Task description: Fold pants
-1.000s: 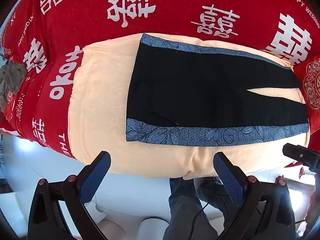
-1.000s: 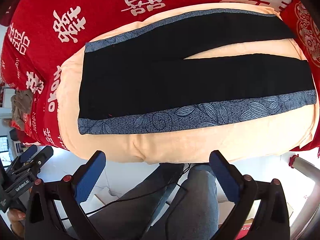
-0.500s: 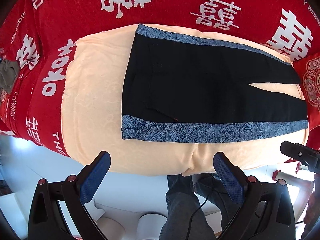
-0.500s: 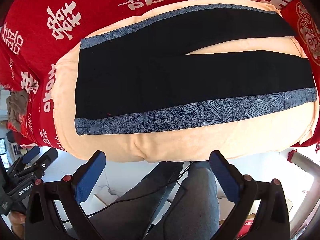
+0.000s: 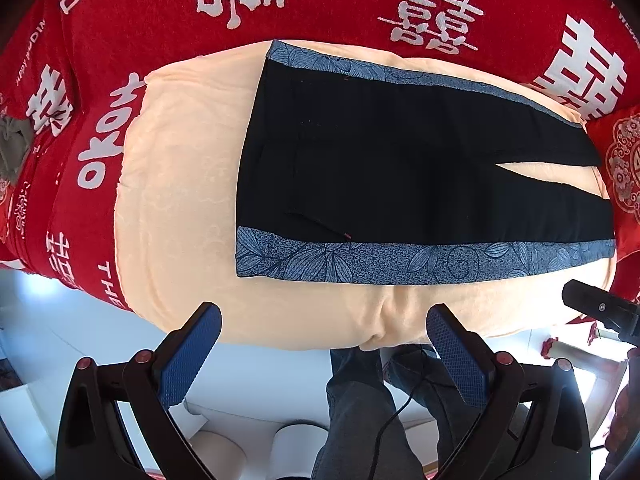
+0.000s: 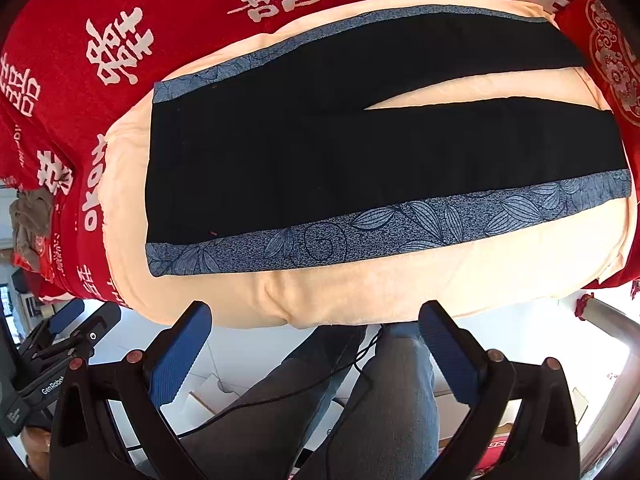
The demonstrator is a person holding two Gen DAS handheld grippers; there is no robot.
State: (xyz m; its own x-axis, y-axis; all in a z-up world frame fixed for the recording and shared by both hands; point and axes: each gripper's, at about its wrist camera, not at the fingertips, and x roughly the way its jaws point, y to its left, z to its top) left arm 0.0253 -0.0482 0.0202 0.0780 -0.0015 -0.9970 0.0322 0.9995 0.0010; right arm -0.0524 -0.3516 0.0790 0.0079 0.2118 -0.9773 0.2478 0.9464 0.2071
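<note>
Lying flat on peach blanket [image 5: 180,184], pants [image 5: 400,168] beyond both spread, empty claws: left claw [image 5: 322,340], right claw [image 6: 314,336].

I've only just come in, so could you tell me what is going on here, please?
A person is holding a gripper in each hand above a pair of black pants with blue patterned side stripes. The pants lie flat and unfolded on a peach blanket over a red bedspread, legs slightly apart. The left gripper and right gripper are both open, off the near edge, touching nothing. No fold has begun.
</note>
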